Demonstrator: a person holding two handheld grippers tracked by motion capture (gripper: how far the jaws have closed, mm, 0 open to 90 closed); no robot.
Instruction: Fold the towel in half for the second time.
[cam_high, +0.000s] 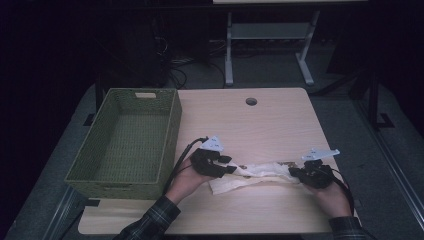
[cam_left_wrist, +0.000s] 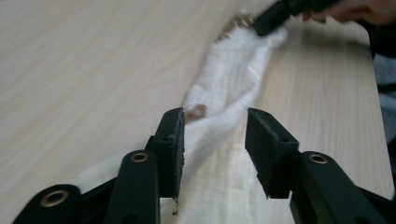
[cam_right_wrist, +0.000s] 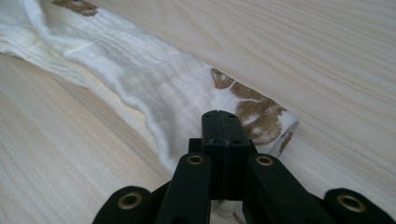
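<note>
Across the near half of the table (cam_high: 260, 120) lies the white cloth (cam_high: 250, 175), bunched into a long strip. Your right gripper (cam_right_wrist: 219, 122) pinches one end, jaws pressed together, likely to anchor it. Your left gripper (cam_left_wrist: 215, 140) straddles the other end with jaws spread, not yet pressing. Beside it stands a green woven basket (cam_high: 170, 125). Beyond the pale wood, the room is dark.

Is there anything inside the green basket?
No, the green basket in the high view shows only its bare woven bottom, while the white cloth lies on the table beside it.
</note>
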